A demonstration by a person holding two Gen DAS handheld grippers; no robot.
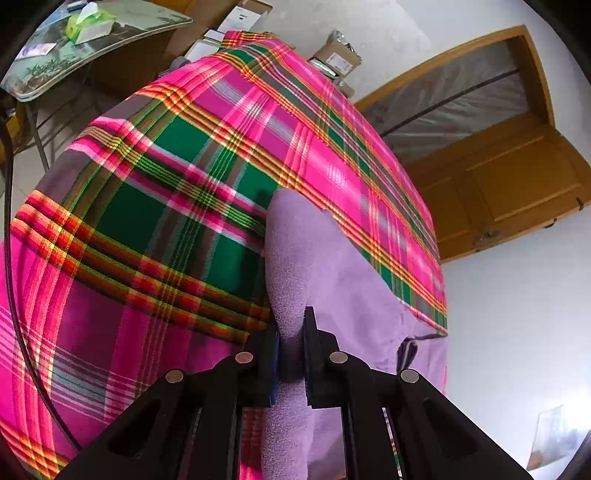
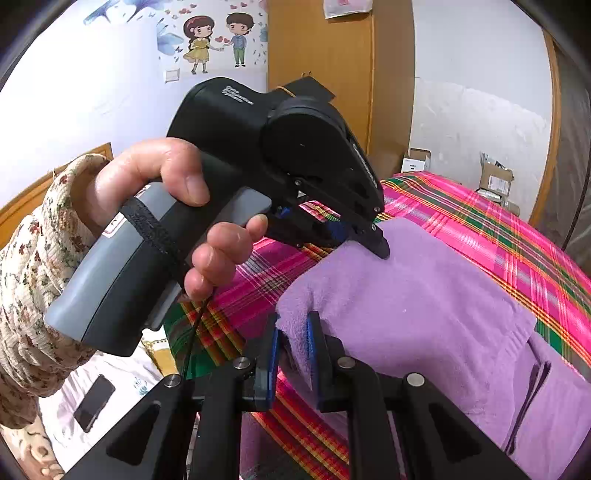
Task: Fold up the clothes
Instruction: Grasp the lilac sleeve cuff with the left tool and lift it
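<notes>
A purple fleece garment lies on a bright pink and green plaid cover. My left gripper is shut on a raised fold at the garment's edge, and the fabric bulges up between its black fingers. In the right wrist view the purple garment spreads across the plaid cover, with a dark-trimmed pocket at lower right. My right gripper pinches the near corner between its blue pads. A hand in a floral sleeve holds the left gripper, whose tips press into the garment's far edge.
A glass-topped table with a green tissue pack stands at upper left. Cardboard boxes sit beyond the plaid surface, and a wooden door is to the right. A phone lies on a white patterned cloth at lower left.
</notes>
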